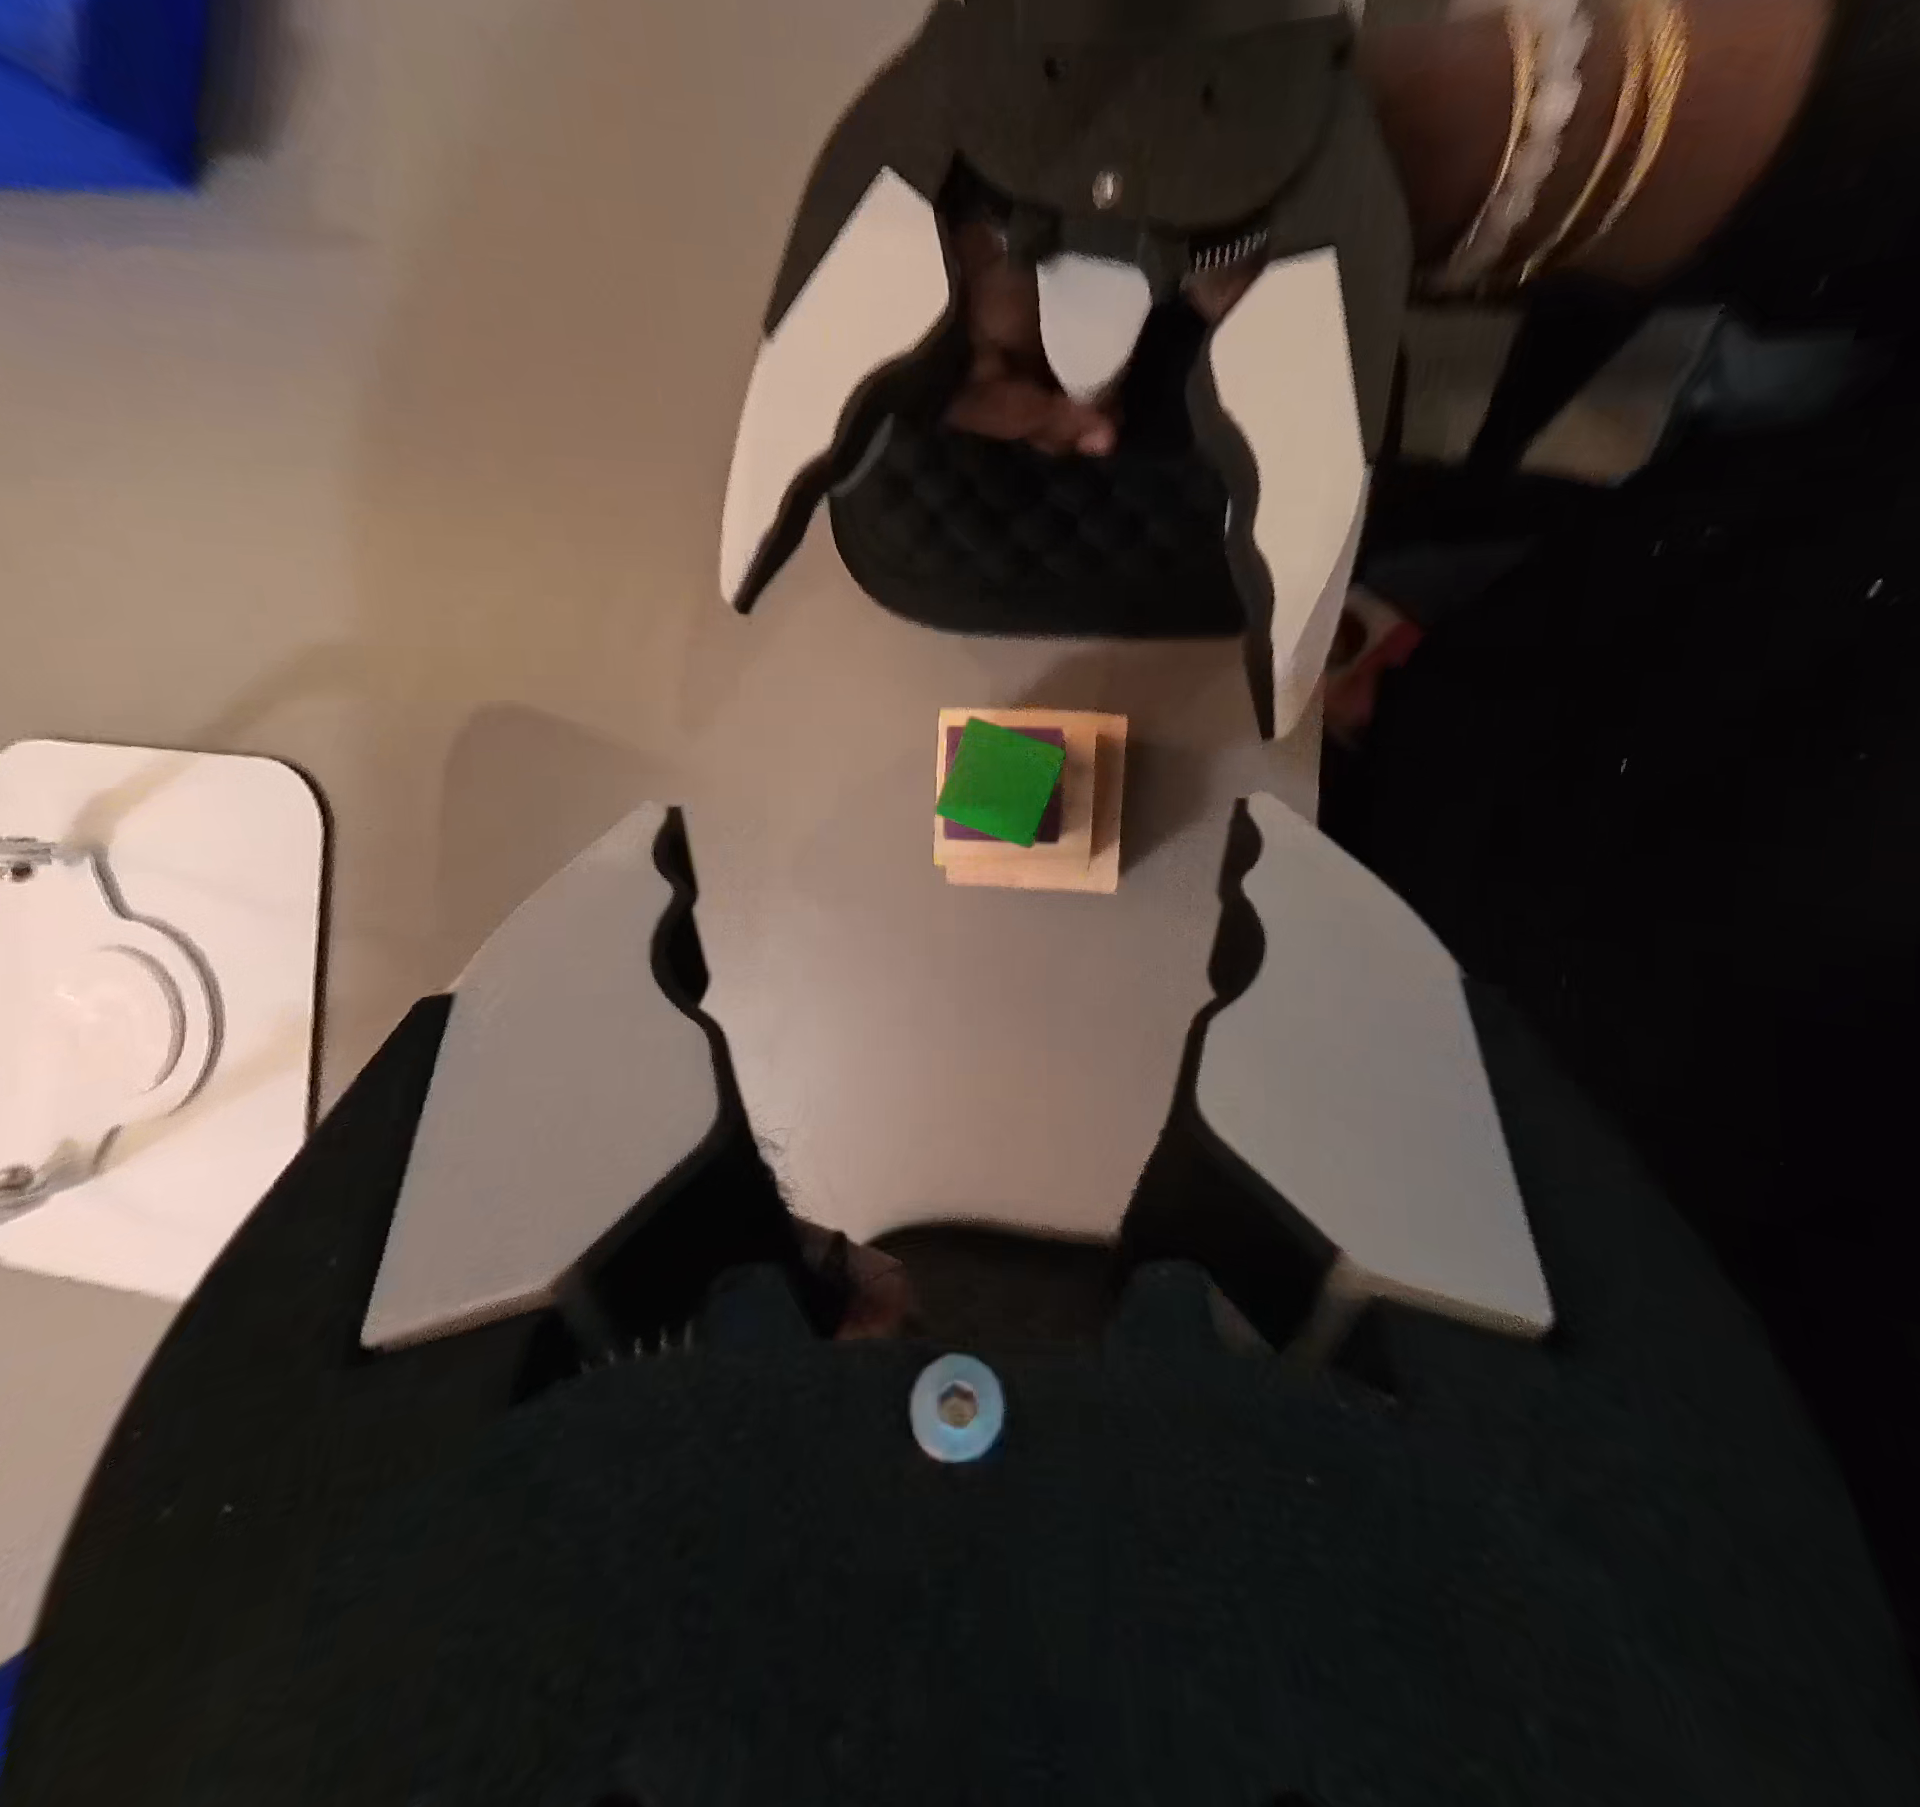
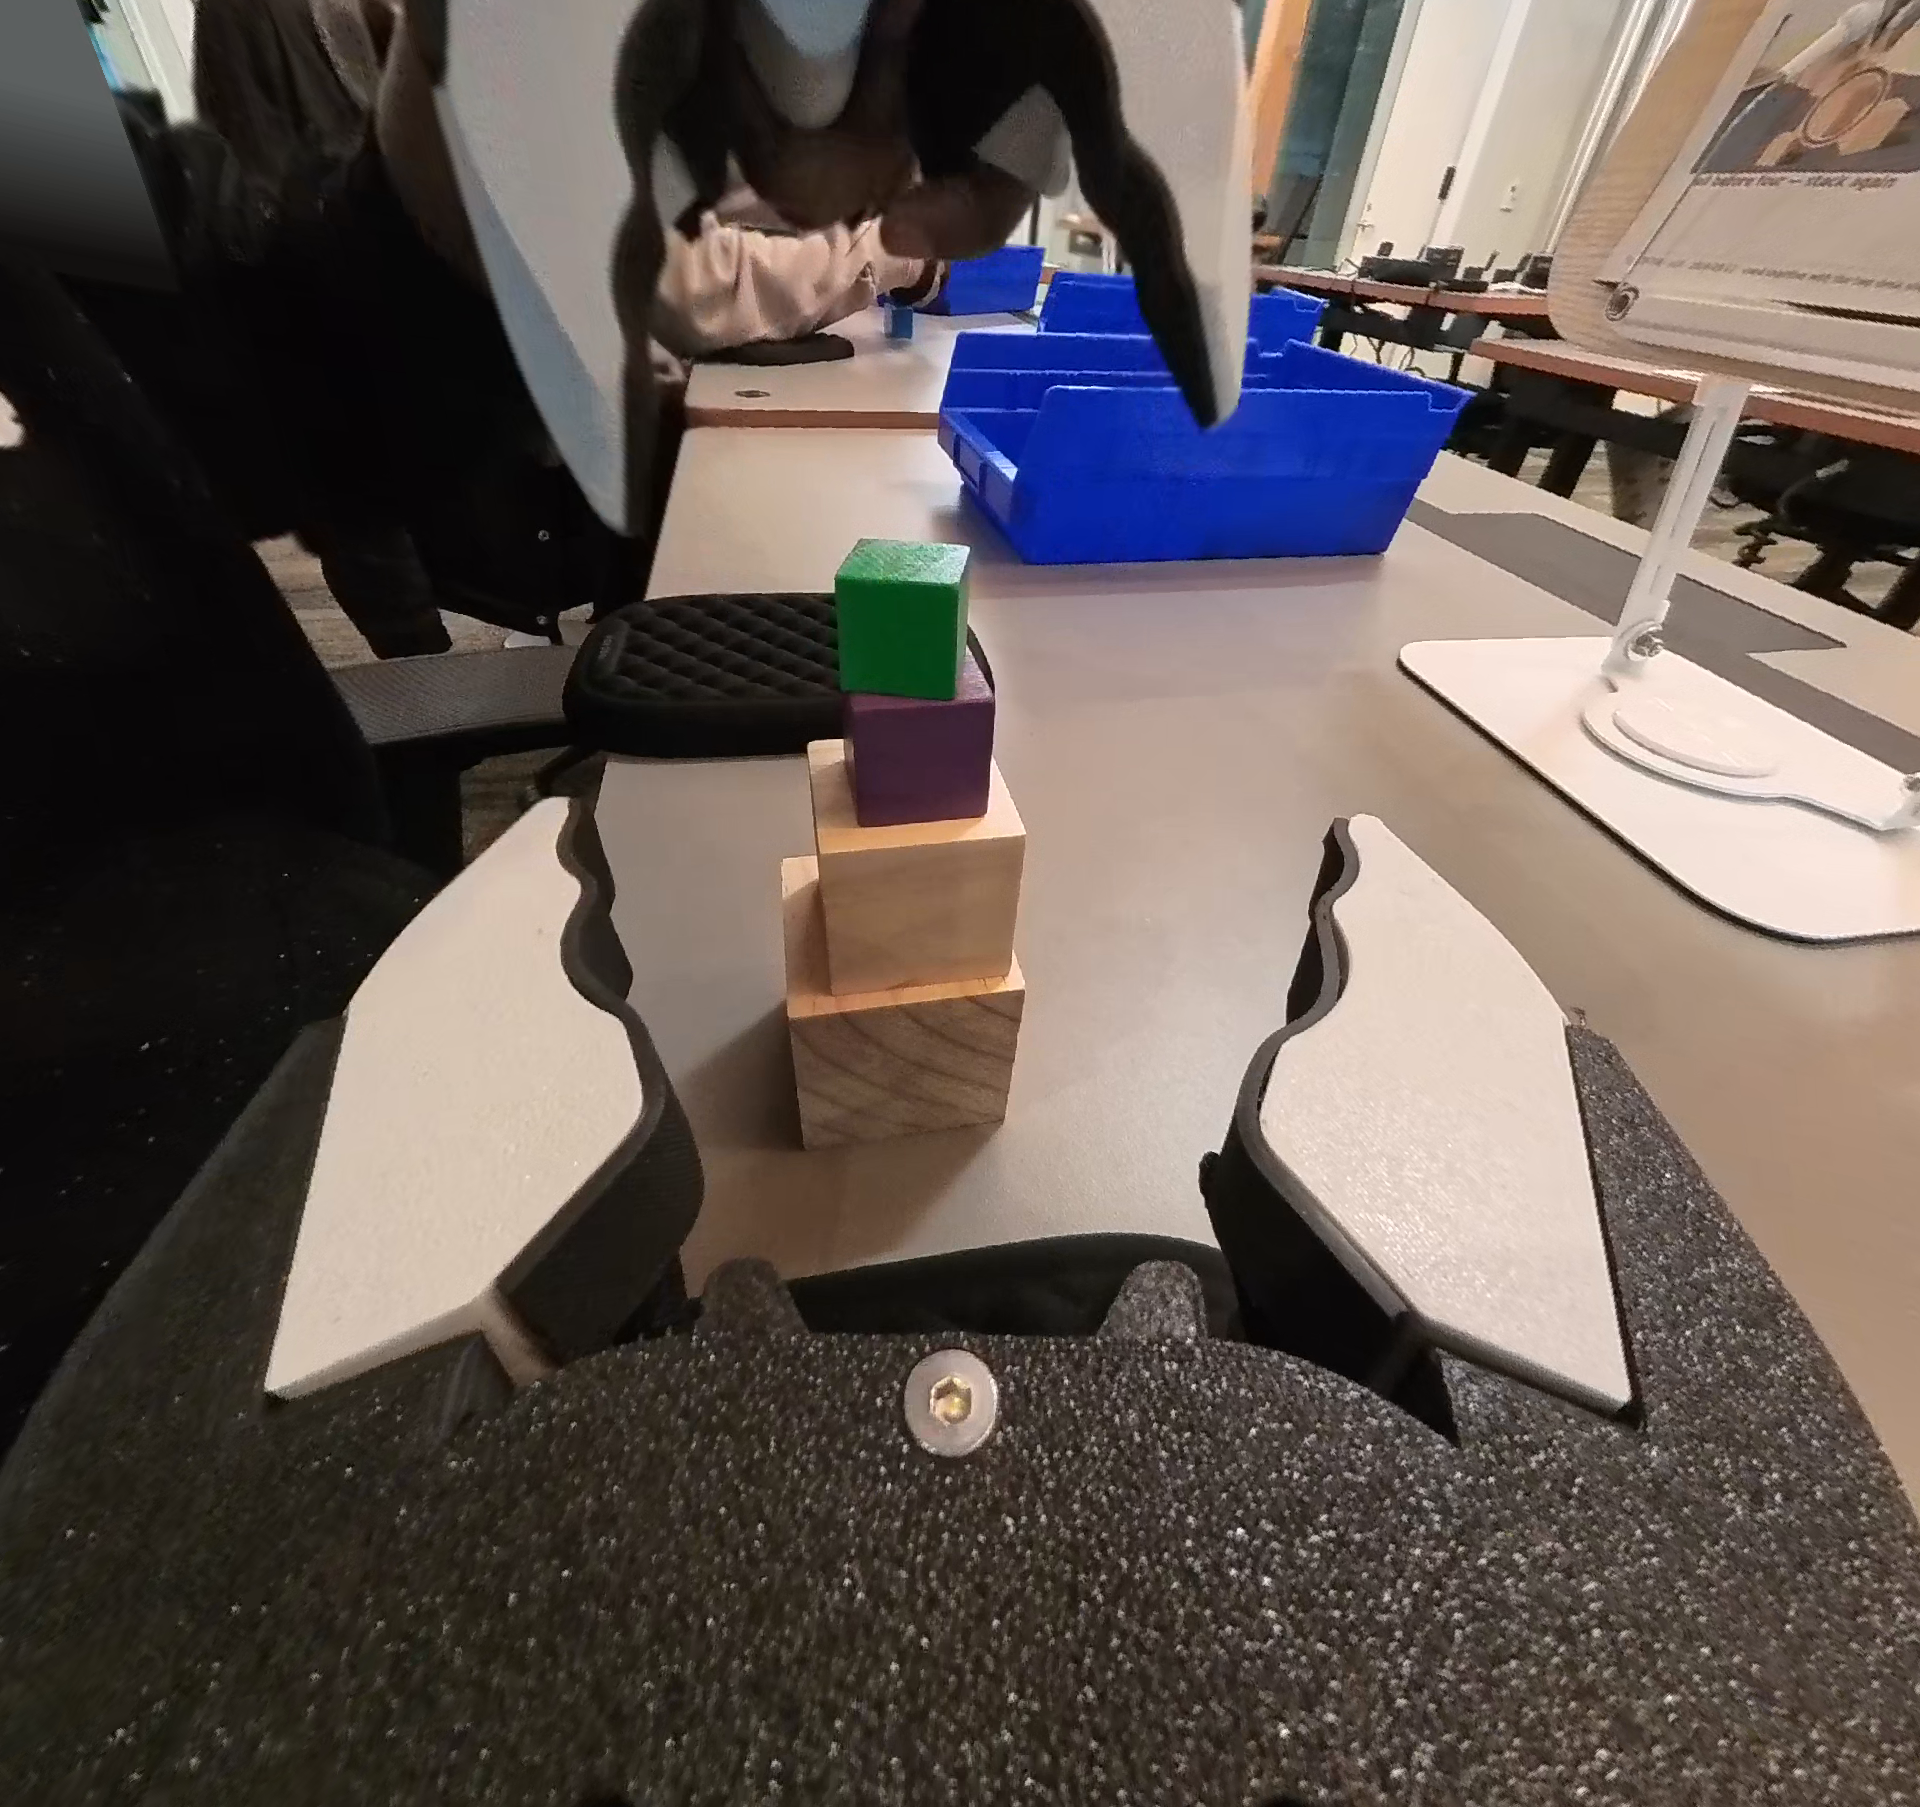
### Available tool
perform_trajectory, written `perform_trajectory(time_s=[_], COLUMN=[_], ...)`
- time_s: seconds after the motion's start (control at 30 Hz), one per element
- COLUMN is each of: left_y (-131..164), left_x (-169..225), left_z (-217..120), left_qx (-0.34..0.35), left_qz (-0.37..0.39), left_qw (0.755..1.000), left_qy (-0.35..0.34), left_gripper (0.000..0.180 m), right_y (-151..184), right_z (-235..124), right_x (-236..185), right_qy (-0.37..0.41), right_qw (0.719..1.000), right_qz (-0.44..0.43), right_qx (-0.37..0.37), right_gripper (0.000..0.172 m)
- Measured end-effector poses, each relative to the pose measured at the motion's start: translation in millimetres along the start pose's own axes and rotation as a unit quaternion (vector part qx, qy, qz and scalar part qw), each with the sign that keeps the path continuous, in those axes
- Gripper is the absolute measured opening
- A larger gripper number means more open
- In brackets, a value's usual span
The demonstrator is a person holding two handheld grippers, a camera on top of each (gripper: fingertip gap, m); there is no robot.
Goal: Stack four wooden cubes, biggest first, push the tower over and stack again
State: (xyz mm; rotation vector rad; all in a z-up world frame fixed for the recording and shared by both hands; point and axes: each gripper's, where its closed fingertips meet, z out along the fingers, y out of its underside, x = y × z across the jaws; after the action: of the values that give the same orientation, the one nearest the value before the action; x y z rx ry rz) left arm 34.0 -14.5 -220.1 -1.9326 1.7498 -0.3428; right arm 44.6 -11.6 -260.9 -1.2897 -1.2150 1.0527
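The left tongs hang wide open above a stack of four blocks, gripping nothing; the green block on top sits below and between their tips, clear of both pads. Under it are a purple block and two bare wooden blocks, each a little offset from the one beneath. The right tongs are also spread wide and hold nothing, low over the counter, with the stack just ahead between their fingers, touching neither. Beyond the stack lies a black quilted pad. Farther off stand blue bins, and to the right tongs' right a white stand base.
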Motion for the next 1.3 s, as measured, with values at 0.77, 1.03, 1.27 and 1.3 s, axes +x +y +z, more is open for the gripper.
perform_trajectory(time_s=[0.77,1.03,1.27,1.3], left_y=[101,112,113,113], left_x=[-15,-18,-15,-15], left_z=[-46,-60,-59,-57], left_qx=[0.439,0.485,0.492,0.489], left_qz=[-0.109,-0.110,-0.103,-0.101], left_qw=[0.861,0.830,0.828,0.830], left_qy=[-0.230,-0.253,-0.248,-0.249], left_gripper=[0.144,0.139,0.136,0.136], right_y=[2,1,1,1], right_z=[1,1,0,0], right_x=[1,2,2,2], right_qy=[0.008,0.009,0.011,0.011], right_qw=[1.000,1.000,1.000,1.000], right_qz=[-0.007,-0.003,-0.005,-0.004], right_qx=[-0.007,-0.005,-0.003,-0.004], right_gripper=[0.125,0.125,0.124,0.124])
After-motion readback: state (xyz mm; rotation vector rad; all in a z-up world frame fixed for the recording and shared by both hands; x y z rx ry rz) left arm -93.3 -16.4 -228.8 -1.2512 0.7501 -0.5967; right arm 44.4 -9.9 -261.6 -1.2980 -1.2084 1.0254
